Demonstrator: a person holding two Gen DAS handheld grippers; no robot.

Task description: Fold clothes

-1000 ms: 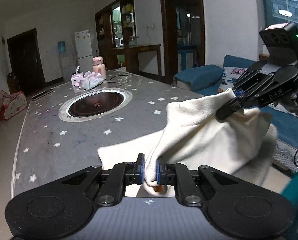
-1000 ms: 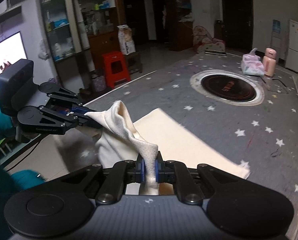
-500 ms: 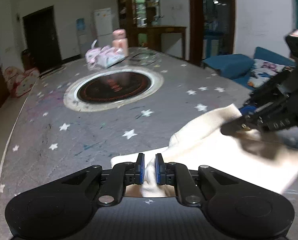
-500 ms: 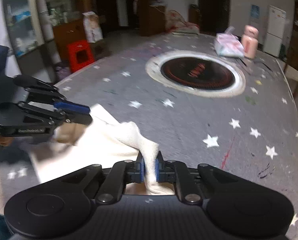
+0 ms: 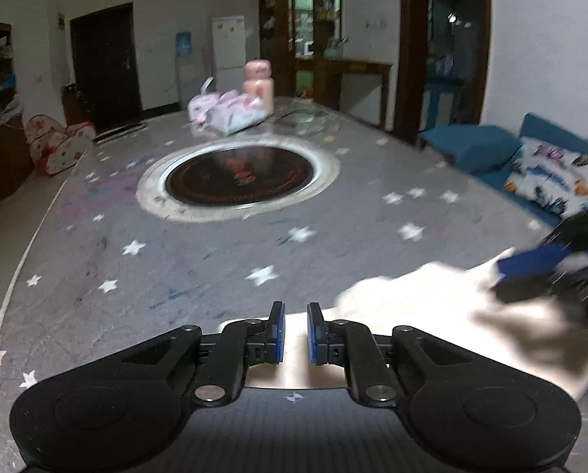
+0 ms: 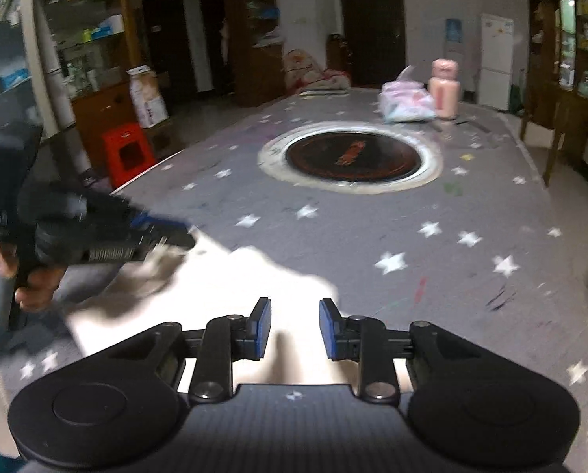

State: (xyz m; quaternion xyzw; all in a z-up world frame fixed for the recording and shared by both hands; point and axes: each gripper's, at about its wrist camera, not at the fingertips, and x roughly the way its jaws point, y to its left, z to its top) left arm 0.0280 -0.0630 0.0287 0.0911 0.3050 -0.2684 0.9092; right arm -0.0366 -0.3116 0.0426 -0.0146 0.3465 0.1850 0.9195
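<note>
Right wrist view: your right hand-held gripper (image 6: 295,325) is opening, dropping the cream cloth (image 6: 230,287) flat onto the worktop (image 6: 372,228). Left hand-held gripper (image 5: 292,327) sits nearly pressed together, nothing visibly pinched.

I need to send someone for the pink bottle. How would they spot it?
Start at the round black burner set in the starry grey table. Beyond it, at the far end, the pink bottle stands upright beside a crumpled tissue pack, the only tall thing there.

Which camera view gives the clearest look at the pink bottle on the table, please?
The right wrist view: the pink bottle stands unobstructed beside the tissue pack. In the left wrist view that pack overlaps the bottle's base.
</note>
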